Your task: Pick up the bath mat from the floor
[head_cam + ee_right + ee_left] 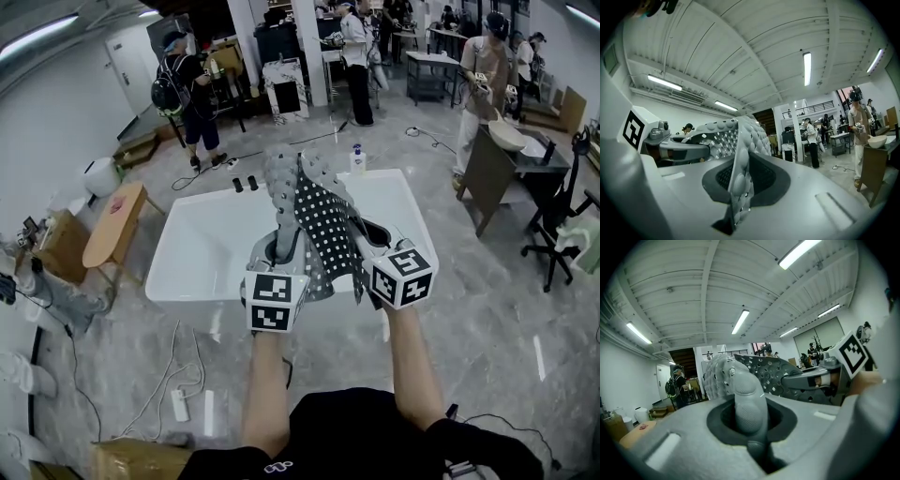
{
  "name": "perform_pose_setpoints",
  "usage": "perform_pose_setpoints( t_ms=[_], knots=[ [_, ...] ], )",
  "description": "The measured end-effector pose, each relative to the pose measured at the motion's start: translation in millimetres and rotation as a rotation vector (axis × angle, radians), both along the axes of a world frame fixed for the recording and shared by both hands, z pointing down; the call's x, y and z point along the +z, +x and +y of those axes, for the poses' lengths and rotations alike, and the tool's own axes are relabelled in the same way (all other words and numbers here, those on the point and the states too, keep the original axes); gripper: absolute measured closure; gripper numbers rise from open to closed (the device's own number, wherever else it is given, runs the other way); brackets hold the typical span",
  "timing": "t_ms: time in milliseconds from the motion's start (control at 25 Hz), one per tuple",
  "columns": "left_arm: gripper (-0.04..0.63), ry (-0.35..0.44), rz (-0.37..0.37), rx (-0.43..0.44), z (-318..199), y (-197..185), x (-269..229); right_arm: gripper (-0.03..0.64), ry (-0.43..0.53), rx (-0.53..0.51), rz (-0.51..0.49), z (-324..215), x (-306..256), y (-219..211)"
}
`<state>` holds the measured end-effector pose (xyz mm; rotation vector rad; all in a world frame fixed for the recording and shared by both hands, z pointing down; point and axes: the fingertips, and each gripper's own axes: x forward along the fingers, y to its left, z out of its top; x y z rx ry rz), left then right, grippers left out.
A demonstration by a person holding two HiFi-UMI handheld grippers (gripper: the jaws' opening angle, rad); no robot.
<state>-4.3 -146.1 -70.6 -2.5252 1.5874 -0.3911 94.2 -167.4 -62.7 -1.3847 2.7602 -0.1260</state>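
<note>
The grey bath mat (314,216), studded with bumps and holes, hangs folded above the white bathtub (202,248), held up off the floor. My left gripper (284,246) is shut on the mat's left edge, and a rolled fold of the mat (747,401) is pinched between its jaws. My right gripper (361,242) is shut on the right edge, where the bumpy mat edge (740,176) runs down between its jaws. Both grippers point upward toward the ceiling. The two marker cubes sit side by side in the head view.
A pump bottle (357,158) stands on the tub's far rim. A wooden bench (112,225) stands left of the tub, cables and a power strip (180,403) lie on the floor. Several people stand around; a desk with a bowl (507,136) and an office chair (561,220) are at right.
</note>
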Motion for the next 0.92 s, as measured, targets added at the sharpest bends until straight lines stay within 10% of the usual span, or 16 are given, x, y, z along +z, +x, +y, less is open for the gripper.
perform_pose_setpoints(
  t_ms=[920],
  knots=[
    [0.565, 0.012, 0.024, -0.001, -10.0, -6.4, -1.8, 0.594, 0.014, -0.003, -0.010, -13.6, -4.1, -3.9]
  ],
)
